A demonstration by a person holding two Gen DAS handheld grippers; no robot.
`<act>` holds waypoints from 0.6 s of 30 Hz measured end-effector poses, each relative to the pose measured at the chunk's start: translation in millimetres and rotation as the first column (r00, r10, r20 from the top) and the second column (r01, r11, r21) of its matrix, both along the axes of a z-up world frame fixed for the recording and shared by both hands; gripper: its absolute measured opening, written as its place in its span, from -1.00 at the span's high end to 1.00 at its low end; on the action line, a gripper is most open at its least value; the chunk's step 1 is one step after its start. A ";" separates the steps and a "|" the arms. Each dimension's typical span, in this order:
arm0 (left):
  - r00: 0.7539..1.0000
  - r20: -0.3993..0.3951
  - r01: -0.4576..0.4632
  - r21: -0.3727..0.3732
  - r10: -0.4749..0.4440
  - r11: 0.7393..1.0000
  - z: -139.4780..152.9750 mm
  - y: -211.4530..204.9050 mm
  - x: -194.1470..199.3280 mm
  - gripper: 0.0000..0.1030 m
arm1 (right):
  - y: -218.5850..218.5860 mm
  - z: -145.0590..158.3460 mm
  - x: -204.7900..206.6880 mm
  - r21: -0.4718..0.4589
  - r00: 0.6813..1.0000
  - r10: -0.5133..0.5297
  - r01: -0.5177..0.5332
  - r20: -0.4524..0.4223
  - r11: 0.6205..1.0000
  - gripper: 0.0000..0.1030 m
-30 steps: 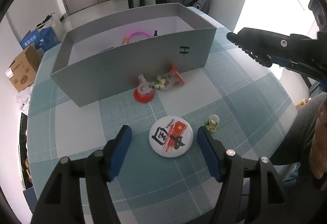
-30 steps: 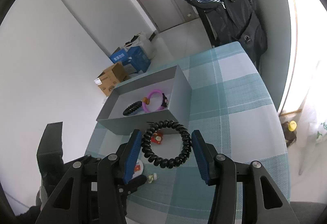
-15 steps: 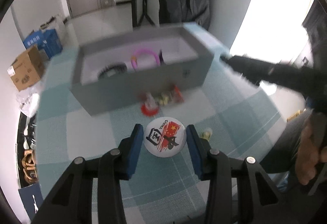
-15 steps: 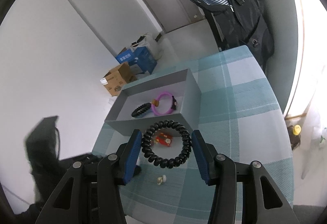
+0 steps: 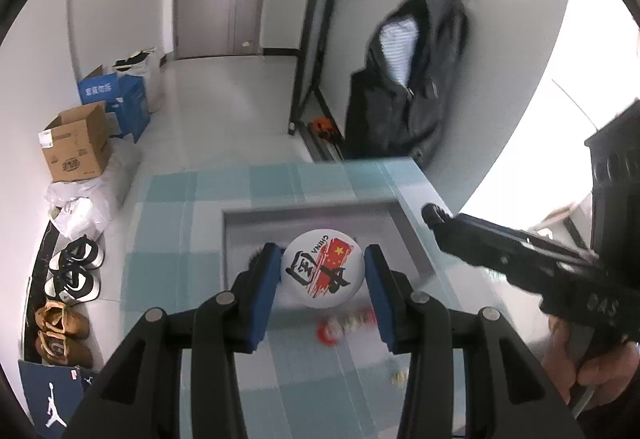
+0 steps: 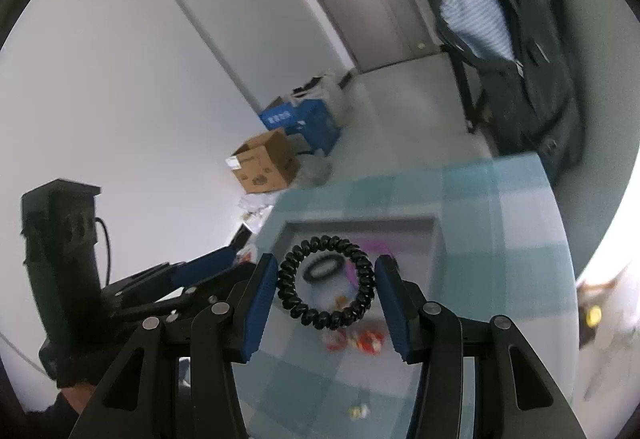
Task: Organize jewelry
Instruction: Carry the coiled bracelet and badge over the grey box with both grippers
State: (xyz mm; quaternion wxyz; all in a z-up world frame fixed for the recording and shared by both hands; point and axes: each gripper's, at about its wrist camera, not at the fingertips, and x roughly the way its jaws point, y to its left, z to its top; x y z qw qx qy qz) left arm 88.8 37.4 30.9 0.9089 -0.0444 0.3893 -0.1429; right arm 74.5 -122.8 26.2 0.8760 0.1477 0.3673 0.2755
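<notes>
My left gripper (image 5: 322, 275) is shut on a round white badge (image 5: 322, 269) with red and black print and holds it up in the air in front of the grey box (image 5: 412, 215). My right gripper (image 6: 326, 285) is shut on a black spiral hair tie (image 6: 326, 289) and holds it up above the same grey box (image 6: 434, 239). Inside the box, another black tie (image 6: 322, 266) and a pink ring (image 6: 374, 245) show, blurred. The right gripper also shows in the left wrist view (image 5: 436, 217), close to the box's right wall.
Red and white trinkets (image 6: 354, 339) and a small pale piece (image 6: 358, 411) lie on the checked blue tablecloth (image 6: 500, 239) in front of the box. Cardboard boxes (image 5: 76, 147), shoes (image 5: 74, 275) and a hanging jacket (image 5: 408, 79) are beyond the table.
My left gripper closed on the badge and lifted it off the table toward the box. My right gripper, still holding the hair tie, moved closer over the box.
</notes>
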 end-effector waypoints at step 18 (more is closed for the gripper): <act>0.983 -0.181 0.020 -0.104 -0.039 0.994 -49.4 18.1 43.9 0.27 | 22.8 -36.1 65.2 -0.054 0.992 0.086 -0.092 -0.094 0.994 0.02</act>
